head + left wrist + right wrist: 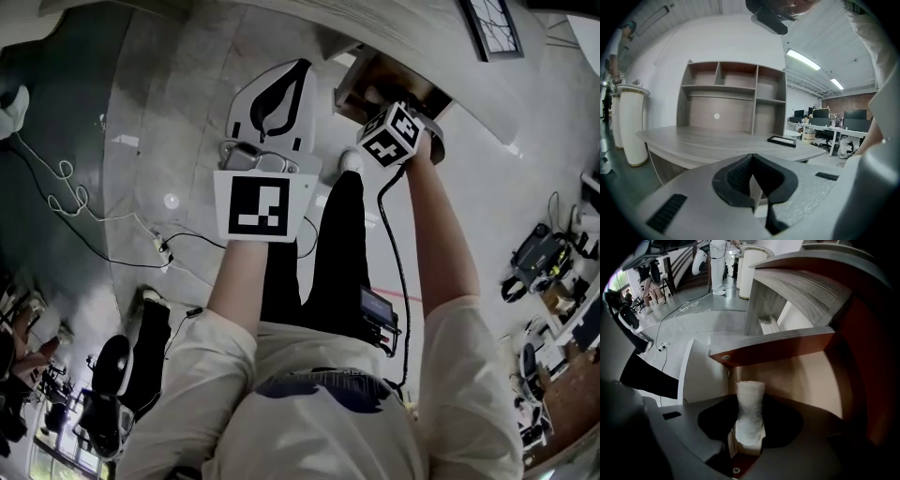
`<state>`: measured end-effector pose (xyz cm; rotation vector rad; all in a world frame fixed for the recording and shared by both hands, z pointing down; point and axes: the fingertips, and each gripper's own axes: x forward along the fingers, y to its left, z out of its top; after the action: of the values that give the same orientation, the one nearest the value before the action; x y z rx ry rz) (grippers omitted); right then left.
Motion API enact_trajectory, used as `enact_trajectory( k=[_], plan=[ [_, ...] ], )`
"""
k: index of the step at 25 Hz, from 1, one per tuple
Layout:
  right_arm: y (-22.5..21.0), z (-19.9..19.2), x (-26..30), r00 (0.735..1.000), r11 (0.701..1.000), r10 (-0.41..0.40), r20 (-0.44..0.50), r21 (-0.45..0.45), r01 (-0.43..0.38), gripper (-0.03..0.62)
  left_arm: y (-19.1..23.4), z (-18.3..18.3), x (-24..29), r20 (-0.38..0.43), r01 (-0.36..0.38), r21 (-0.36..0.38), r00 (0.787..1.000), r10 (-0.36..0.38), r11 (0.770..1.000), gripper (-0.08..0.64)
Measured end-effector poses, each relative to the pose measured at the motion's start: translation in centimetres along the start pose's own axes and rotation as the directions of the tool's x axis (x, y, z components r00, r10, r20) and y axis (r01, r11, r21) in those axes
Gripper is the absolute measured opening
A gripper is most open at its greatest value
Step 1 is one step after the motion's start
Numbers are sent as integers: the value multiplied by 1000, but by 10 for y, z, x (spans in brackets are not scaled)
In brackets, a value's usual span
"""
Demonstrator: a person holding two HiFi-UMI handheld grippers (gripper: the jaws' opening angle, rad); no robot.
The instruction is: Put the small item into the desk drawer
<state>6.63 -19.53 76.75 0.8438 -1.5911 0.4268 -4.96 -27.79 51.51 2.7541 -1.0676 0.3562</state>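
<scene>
The right gripper (749,439) is clamping the small item (750,411), a white wrapped roll, upright in its fingers. It is pointing steeply down over the open desk drawer (787,345), with the reddish walls leaving room around the item. The left gripper (757,199) is hovering near level before the worktop (712,143) edge, its fingers pressing together on nothing.

Bright ceiling strip lights (804,59); heavy fisheye distortion, dark corners; dim, shadowed drawer (806,376) interior
</scene>
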Motion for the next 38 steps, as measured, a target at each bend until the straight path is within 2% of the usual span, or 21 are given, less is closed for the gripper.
enact_trajectory(
  k=[6, 9, 22, 38],
  plan=[
    [1, 0, 2, 1000, 999, -30, -9, -29, 30, 133, 2, 1, 3, 4, -3, -6, 1000, 3, 1000, 9],
    [1, 1, 2, 999, 999, -35, 2, -12, 35, 135, 2, 2, 3, 2, -3, 1, 1000, 3, 1000, 8],
    [4, 0, 0, 999, 1000, 13, 40, 11, -13, 172, 11, -11, 5, -34, -39, -44, 999, 38, 998, 8],
    [9, 0, -10, 995, 998, 60, 77, 16, -62, 187, 4, -11, 5, -34, -36, -19, 999, 35, 999, 8]
  ],
)
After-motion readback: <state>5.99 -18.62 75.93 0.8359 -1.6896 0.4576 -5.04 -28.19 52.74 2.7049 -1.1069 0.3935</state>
